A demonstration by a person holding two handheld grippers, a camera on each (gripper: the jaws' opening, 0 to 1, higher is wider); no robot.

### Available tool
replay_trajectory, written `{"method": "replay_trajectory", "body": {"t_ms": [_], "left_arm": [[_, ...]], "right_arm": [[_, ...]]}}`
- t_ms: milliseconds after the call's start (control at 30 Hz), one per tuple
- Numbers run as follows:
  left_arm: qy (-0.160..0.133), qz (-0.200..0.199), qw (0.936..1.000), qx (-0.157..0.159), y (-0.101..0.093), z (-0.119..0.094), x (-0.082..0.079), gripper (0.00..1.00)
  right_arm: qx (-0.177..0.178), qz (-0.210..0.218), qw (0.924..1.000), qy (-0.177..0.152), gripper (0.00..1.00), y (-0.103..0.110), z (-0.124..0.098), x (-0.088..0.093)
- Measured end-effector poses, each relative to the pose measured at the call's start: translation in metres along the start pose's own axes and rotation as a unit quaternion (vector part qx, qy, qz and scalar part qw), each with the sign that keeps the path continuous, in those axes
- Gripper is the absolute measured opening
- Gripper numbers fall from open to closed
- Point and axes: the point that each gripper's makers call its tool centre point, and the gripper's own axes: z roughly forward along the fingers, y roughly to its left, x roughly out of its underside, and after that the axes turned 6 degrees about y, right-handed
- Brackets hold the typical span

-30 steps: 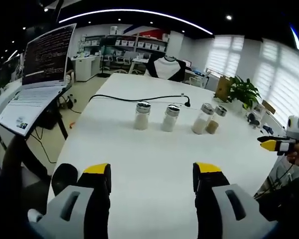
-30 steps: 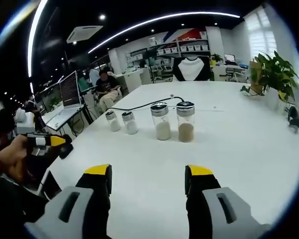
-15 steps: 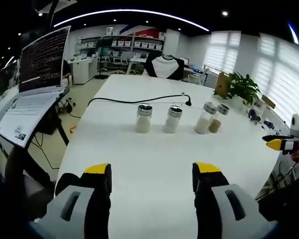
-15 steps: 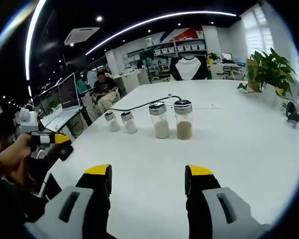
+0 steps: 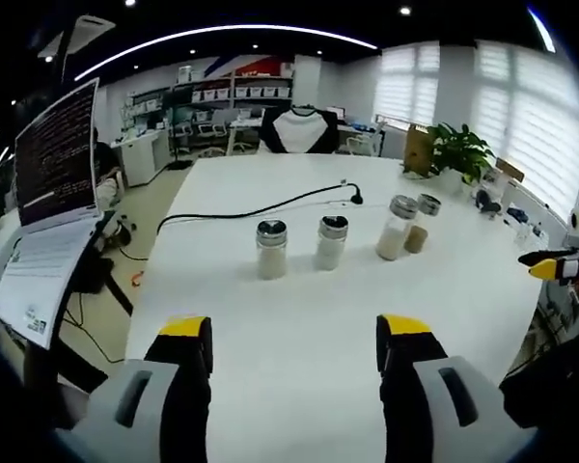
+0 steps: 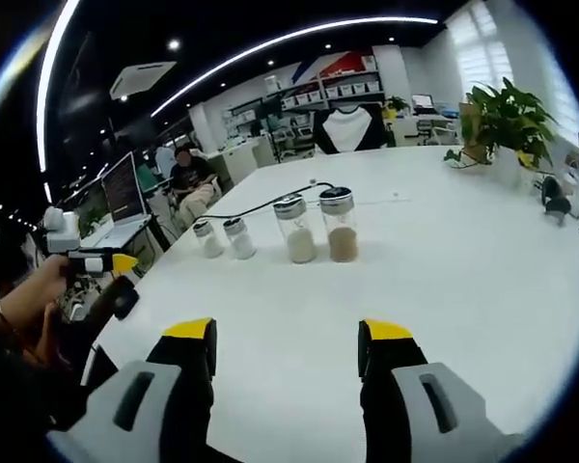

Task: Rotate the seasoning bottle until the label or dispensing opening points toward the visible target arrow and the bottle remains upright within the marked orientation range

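The left gripper (image 5: 294, 338) hovers low over the near part of a white table (image 5: 289, 318), its jaws spread wide with nothing between them; the right gripper (image 6: 285, 338) hovers the same way over the table (image 6: 444, 289), jaws also wide apart and holding nothing; four seasoning bottles stand upright in a row further out on the table, well apart from both grippers; in the left gripper view the row goes from bottle one (image 5: 271, 249), with white content, to bottle two (image 5: 332, 242), also white, then a gap, then bottle three (image 5: 398, 228), pale, and bottle four (image 5: 424, 223), brown, these last two just beside each other; in the right gripper view the brown bottle (image 6: 341, 225) and the pale one (image 6: 294, 229) are nearest, the two white ones (image 6: 223, 238) smaller to their left; all have metal caps; I cannot tell where any label or opening points, and I see no arrow mark; a black cable (image 5: 261, 204) lies on the table behind the bottles; a laptop (image 5: 53, 212) stands on a stand left of the table in the left gripper view; a plant (image 6: 507, 121) stands at the far right edge in the right gripper view; a person (image 6: 185, 178) sits in the background
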Motion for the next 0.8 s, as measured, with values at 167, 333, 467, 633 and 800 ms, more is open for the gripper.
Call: {"method": "replay_trajectory", "body": {"t_ms": [167,333,467,633,800], "left_arm": [[0.000,0.006,1.0000,0.003,0.000,0.012,-0.007,0.74],[-0.004,-0.015,0.9998,0.016,0.004,0.024,-0.015,0.74],[-0.004,-0.016,0.9997,0.017,0.008,0.032,-0.022,0.74],[0.000,-0.017,0.9998,0.012,0.016,0.045,-0.031,0.73],[0.012,-0.021,0.9997,0.002,0.019,0.061,-0.032,0.72]], "right_arm": [[0.008,0.011,0.9999,-0.003,0.59,-0.002,-0.003,0.002],[0.016,0.015,0.9997,-0.006,0.59,-0.004,-0.006,0.003],[0.023,0.020,0.9995,-0.005,0.59,-0.009,-0.008,0.005],[0.033,0.030,0.9990,-0.004,0.59,-0.017,-0.009,0.004],[0.032,0.026,0.9991,0.002,0.59,-0.017,-0.003,0.003]]}}
